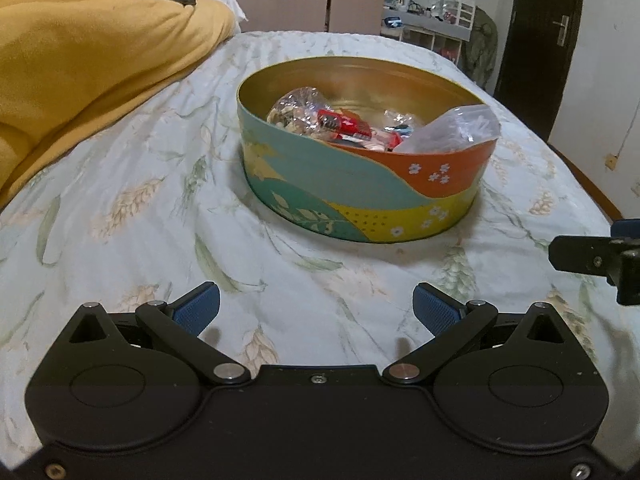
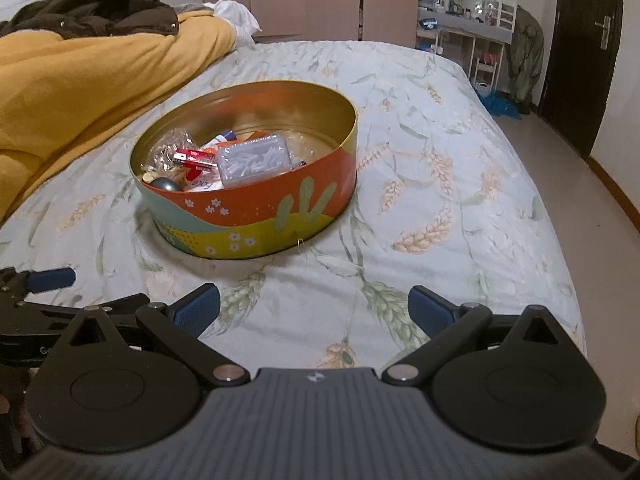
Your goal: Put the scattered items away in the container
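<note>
At centre frame on the bed [image 2: 440, 208], the tin [image 2: 244, 216] holds the items. We find both grippers, left [image 1: 316, 304] and right [image 2: 314, 304], fingers apart, empty. Tidying looks complete; next, withdraw.

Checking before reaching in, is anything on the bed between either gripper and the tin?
Nothing visible: only bare bedsheet lies between the left gripper or right gripper and the open tin.
</note>
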Demonstrator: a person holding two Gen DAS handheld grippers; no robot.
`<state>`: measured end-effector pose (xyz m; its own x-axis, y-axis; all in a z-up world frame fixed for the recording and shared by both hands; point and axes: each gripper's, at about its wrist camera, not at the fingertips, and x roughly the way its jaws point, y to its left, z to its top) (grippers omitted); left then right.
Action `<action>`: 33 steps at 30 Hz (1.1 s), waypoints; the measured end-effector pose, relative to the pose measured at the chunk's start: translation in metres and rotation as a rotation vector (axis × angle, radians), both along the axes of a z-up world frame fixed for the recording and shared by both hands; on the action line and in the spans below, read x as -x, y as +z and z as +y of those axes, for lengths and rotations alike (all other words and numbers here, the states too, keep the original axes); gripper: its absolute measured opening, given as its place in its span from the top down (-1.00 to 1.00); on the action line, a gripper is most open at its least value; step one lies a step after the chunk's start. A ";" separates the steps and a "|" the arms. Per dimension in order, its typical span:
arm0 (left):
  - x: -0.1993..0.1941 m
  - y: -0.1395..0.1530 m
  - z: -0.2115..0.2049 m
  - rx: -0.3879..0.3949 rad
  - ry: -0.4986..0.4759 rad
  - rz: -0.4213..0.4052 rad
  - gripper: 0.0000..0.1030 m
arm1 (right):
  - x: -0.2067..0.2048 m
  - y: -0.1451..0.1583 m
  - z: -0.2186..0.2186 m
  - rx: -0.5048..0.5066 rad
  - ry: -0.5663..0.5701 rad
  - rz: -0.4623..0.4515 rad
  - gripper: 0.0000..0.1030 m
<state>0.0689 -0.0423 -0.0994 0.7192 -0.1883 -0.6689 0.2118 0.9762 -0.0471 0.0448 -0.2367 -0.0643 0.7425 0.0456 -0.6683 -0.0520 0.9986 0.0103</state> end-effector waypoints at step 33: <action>-0.032 -0.043 -0.008 -0.050 0.055 -0.042 -1.00 | -0.046 -0.077 -0.023 0.075 -0.057 -0.036 -1.00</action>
<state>0.1005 -0.0504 -0.1421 0.7552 -0.1152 -0.6453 0.1589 0.9872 0.0097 0.0904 -0.2597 -0.1416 0.7659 -0.0460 -0.6413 0.0056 0.9979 -0.0650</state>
